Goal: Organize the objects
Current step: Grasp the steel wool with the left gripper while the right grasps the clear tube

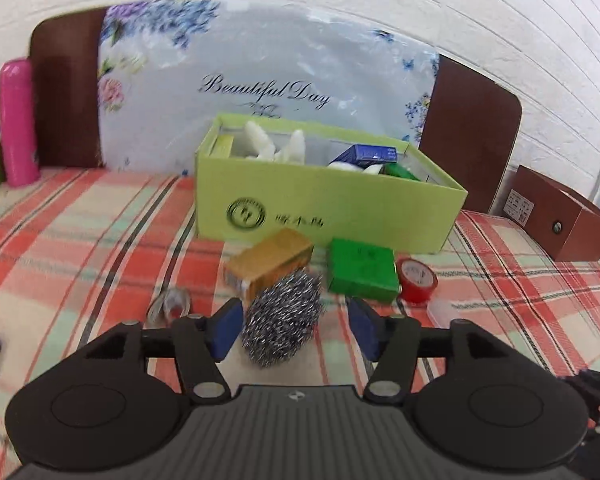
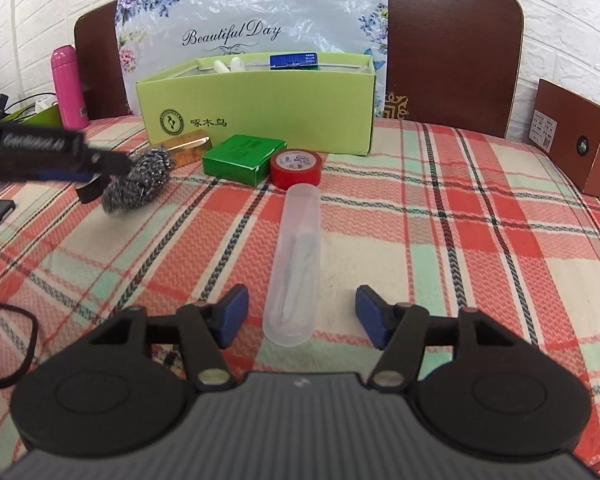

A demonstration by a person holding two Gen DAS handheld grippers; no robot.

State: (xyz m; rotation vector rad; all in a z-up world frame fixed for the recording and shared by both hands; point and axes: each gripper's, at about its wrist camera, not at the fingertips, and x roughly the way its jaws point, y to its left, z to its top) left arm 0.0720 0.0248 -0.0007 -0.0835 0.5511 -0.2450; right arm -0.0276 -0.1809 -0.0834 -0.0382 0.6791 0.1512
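A steel wool scourer sits between the blue pads of the left gripper — fingers spread, right pad clear of it. The right gripper straddles a clear plastic tube on the plaid cloth, pads apart, untouching. Beyond lie a green box, red tape roll and the open lime-green box.

Both views are bright and evenly lit, with only soft, faint shadows. Fisheye distortion bows the white brick wall and darkens the frame corners. The left wrist view is smeared by motion blur; the right is sharper, apart from the blurred left hand-held gripper at its edge.
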